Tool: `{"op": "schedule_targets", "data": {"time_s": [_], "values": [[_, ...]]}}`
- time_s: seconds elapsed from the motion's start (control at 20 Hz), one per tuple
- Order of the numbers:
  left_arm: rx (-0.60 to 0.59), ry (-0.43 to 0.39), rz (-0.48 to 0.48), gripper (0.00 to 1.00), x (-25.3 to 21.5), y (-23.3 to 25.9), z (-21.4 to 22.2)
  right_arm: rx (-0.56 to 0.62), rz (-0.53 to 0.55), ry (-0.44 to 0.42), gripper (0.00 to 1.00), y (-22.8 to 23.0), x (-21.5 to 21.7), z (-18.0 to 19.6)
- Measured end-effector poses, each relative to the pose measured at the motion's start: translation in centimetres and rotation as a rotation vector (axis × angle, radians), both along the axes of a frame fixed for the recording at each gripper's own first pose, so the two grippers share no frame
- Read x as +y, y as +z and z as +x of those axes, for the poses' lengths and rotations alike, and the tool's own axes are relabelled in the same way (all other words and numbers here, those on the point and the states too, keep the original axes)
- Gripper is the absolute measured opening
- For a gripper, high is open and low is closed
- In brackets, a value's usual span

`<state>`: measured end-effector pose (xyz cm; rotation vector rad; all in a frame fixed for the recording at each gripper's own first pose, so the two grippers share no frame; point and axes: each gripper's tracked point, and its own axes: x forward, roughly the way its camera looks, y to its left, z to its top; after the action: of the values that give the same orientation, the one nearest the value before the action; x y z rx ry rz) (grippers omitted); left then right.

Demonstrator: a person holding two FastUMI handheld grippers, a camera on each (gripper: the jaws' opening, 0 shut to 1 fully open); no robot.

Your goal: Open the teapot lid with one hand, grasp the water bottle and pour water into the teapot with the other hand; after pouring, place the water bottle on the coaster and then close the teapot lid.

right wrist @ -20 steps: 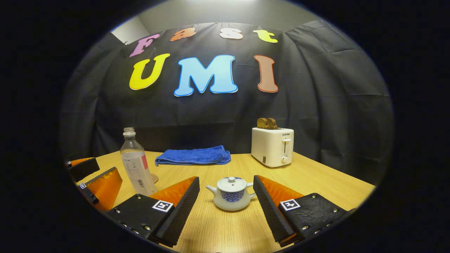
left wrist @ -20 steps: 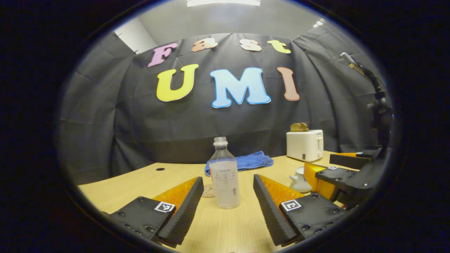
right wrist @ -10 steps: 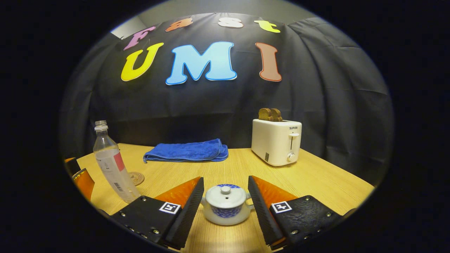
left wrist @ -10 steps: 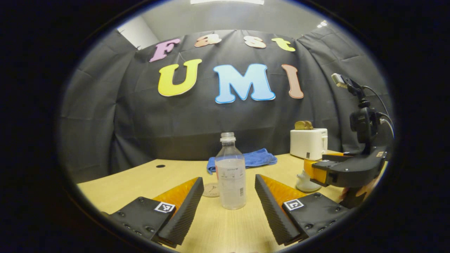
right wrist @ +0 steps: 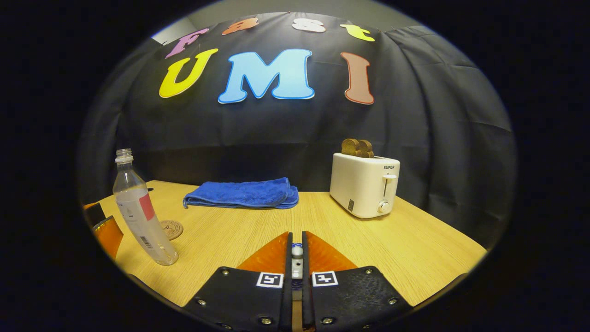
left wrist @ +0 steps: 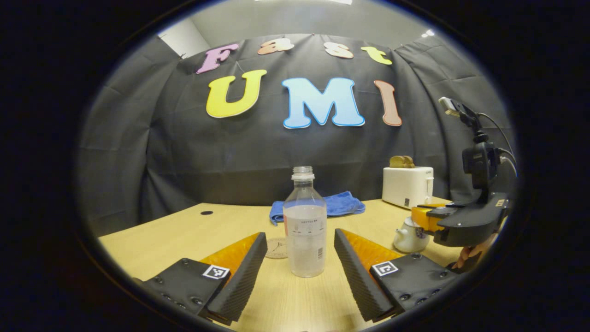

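Standing wide apart, the fingers of the left gripper flank a clear water bottle without touching it. The bottle stands upright on the wooden table, uncapped and roughly two-thirds full of water. Just behind it to the left lies a round coaster, flat on the table.

In the right gripper view, the right gripper is closed almost completely, its two fingers pinching the small white knob of the teapot lid between them. In the left gripper view, the white teapot sits on the table to the right of the bottle, partly hidden under the right gripper, with a hand visible below that gripper. Whether the lid has lifted off the pot cannot be told.

Farther back, a folded blue towel lies near the table's far edge. A white toaster with two bread slices in its slots stands at the far right. A broad stretch of table lies open between the towel, the toaster and the right gripper, and the table's left side is open as well.
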<state>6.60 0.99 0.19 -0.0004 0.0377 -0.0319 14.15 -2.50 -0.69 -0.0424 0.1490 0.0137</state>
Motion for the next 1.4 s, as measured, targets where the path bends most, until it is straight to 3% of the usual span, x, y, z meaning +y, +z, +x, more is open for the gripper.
{"op": "schedule_targets", "data": {"time_s": [0.4, 0.8, 1.05, 1.4], "values": [[-0.002, -0.003, -0.009, 1.00, -0.5, 0.0, 0.3, -0.068, 0.025, 0.030, 0.08, 2.2, 0.4, -1.0], [0.012, 0.002, -0.018, 1.00, -0.8, 0.0, 1.6, -0.120, 0.038, 0.059, 0.08, 3.5, 0.6, -6.9], [0.039, -0.012, -0.022, 1.00, -1.7, -0.7, 4.5, -0.117, -0.005, 0.092, 0.08, 2.6, 1.1, -8.6], [0.061, -0.006, -0.049, 1.00, -1.2, -1.5, 7.9, -0.115, 0.028, 0.143, 0.08, 2.6, 2.1, -11.4]]}}
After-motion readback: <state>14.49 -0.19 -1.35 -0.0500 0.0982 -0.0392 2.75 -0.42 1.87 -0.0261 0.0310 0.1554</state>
